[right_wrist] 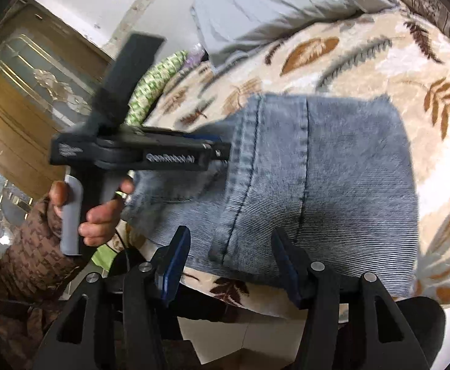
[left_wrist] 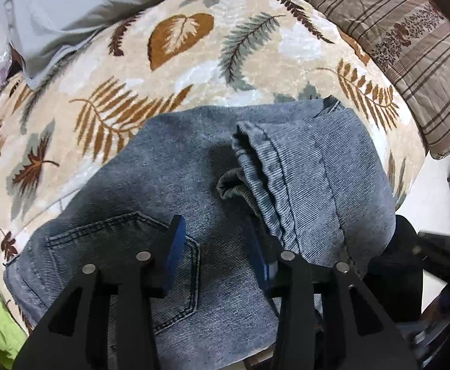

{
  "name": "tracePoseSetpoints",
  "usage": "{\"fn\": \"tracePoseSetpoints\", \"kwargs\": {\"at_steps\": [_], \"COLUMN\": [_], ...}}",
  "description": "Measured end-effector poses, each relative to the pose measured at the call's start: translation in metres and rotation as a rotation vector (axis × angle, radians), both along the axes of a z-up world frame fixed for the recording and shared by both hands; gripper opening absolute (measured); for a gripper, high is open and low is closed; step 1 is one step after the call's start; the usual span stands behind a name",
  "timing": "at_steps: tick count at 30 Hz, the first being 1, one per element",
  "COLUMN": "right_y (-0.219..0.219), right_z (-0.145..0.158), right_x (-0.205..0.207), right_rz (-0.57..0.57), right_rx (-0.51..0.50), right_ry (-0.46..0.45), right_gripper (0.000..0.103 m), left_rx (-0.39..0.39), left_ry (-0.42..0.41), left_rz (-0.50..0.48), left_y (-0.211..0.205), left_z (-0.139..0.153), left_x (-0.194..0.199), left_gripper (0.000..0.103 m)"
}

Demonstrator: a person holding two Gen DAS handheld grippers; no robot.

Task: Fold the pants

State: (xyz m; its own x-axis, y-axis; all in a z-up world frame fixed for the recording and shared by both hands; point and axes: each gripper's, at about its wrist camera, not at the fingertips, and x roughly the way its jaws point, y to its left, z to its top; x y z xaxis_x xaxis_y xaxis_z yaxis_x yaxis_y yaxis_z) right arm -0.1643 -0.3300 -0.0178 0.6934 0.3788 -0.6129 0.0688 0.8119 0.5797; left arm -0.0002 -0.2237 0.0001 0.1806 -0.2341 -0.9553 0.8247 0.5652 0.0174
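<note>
Left gripper [left_wrist: 214, 246] hovering open over folded pants [left_wrist: 194, 166], nothing clamped. Right gripper [right_wrist: 231, 265] likewise gaping, empty, at lower centre. Pants lying mid-frame on leaf-print bed cover [left_wrist: 194, 46]. Grey pillow [left_wrist: 86, 3] resting upper left, beyond.

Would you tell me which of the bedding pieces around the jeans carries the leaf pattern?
The cream blanket directly under the jeans; the grey pillow is plain, and the brown quilt is striped.
</note>
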Motion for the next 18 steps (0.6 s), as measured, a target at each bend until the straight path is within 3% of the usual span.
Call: {"fn": "tracePoseSetpoints", "kwargs": {"at_steps": [4,9,12,15,18], "right_y": [-0.053,-0.12,-0.132,-0.142,-0.146], "right_z": [0.004,-0.016,-0.028,-0.039,-0.047], "right_x": [-0.016,-0.006,0.009,0.022,0.022], "right_rz": [-0.151,-0.302,-0.319,-0.329,-0.334], "right_rx": [0.066,0.136,0.148,0.18,0.225], "right_ry": [-0.036,0.014,0.039,0.052,0.05], "right_gripper": [0.061,0.061,0.061,0.061,0.061], "left_rx": [-0.046,-0.101,-0.213,-0.286,-0.322], "left_ry": [0.073,0.231,0.361,0.389,0.393], "left_rz": [0.053,0.183,0.293,0.33,0.332], "left_y": [-0.001,-0.007,0.003,0.012,0.013], "left_z": [0.009,0.0,0.0,0.007,0.012], "left_x": [0.013,0.037,0.056,0.063,0.063], "left_gripper": [0.045,0.048,0.049,0.052,0.067]}}
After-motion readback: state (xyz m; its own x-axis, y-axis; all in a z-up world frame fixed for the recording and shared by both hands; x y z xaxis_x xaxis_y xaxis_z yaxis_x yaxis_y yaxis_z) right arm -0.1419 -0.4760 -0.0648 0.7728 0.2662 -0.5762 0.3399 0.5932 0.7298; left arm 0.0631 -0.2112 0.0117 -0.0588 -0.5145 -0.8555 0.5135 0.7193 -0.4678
